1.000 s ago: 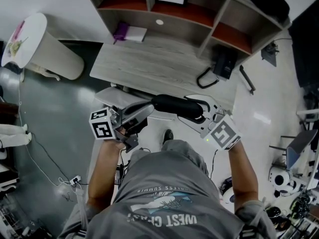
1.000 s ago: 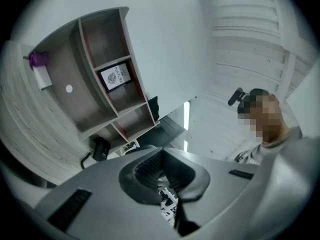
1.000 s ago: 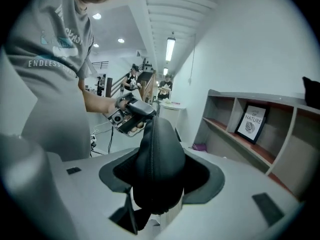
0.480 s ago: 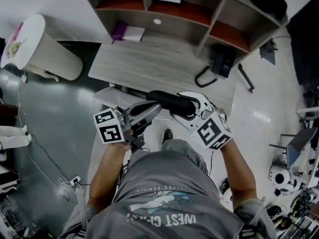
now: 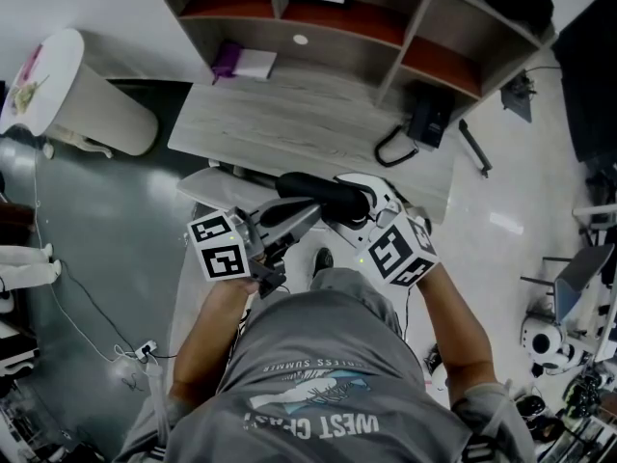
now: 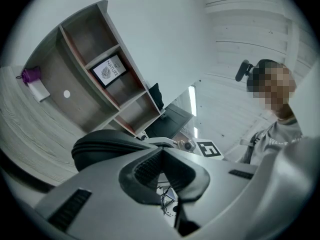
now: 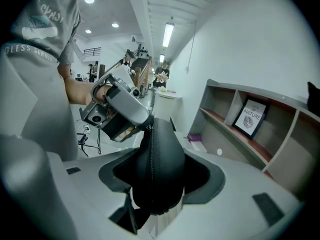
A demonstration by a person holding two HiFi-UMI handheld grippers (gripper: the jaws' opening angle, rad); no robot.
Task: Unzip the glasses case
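Head view: we've got the glasses case (image 5: 323, 193) up in the air by the desk's (image 5: 289, 133) near edge. The right gripper (image 5: 364, 207) is clamped wide around its body and the left gripper (image 5: 310, 212) is at its end.

Left gripper view: jaws pinched fully together, and we can't see a pull tab.

Right gripper view: the shell looks light and semi-rigid, so we'd pull at the zipper (image 7: 151, 154) tab. The framed print (image 7: 251, 116) reads "NATURE".

Black glasses case (image 7: 159, 149) between right tongs (image 7: 162, 176)

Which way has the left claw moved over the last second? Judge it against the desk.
Yes. In the head view the left claw has shifted rightward along the front edge of the desk.
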